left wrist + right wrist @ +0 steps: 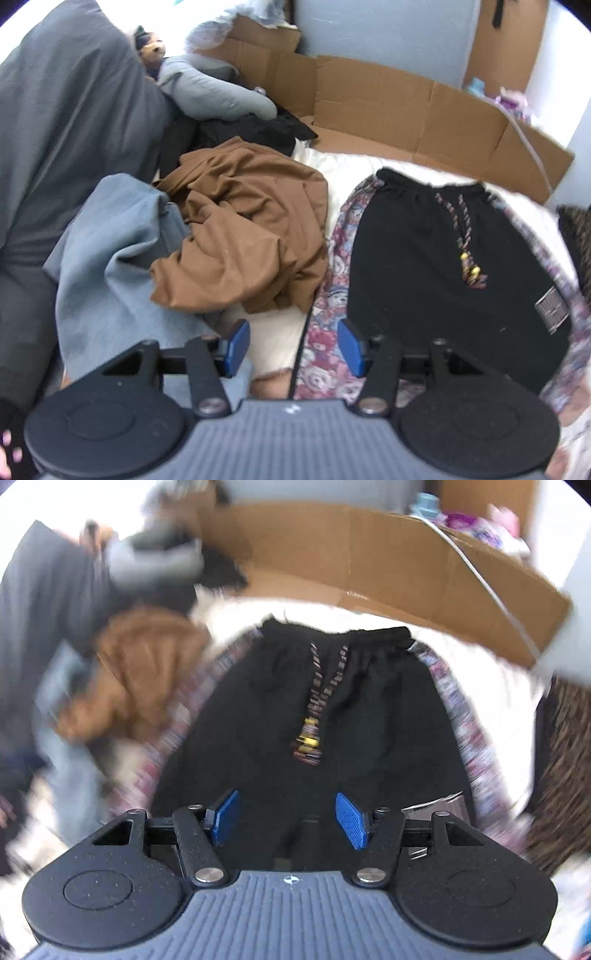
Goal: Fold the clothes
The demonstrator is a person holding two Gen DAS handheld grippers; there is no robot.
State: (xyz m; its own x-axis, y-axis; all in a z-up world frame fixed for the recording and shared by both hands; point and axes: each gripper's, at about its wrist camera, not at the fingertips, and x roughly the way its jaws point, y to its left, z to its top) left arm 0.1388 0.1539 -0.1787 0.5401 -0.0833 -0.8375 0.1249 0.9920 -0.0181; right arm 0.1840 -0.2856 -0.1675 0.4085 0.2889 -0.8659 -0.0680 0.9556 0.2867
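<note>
Black shorts (436, 266) with patterned side stripes and a braided drawstring lie flat on a white bed (343, 173), waistband at the far end. They fill the middle of the blurred right wrist view as the black shorts (332, 709). My left gripper (293, 341) hovers open above the shorts' left edge, with nothing between its blue pads. My right gripper (288, 818) hangs open over the lower part of the shorts, pads apart and holding nothing. A crumpled brown garment (240, 229) and a blue-grey garment (114, 258) lie left of the shorts.
Flattened cardboard (406, 110) lines the far side of the bed. Grey pillows (66, 129) and dark clothes (251, 133) pile up at the left. A dark patterned cushion (565, 760) sits at the right edge. Part of a hand (7, 450) shows at the bottom left.
</note>
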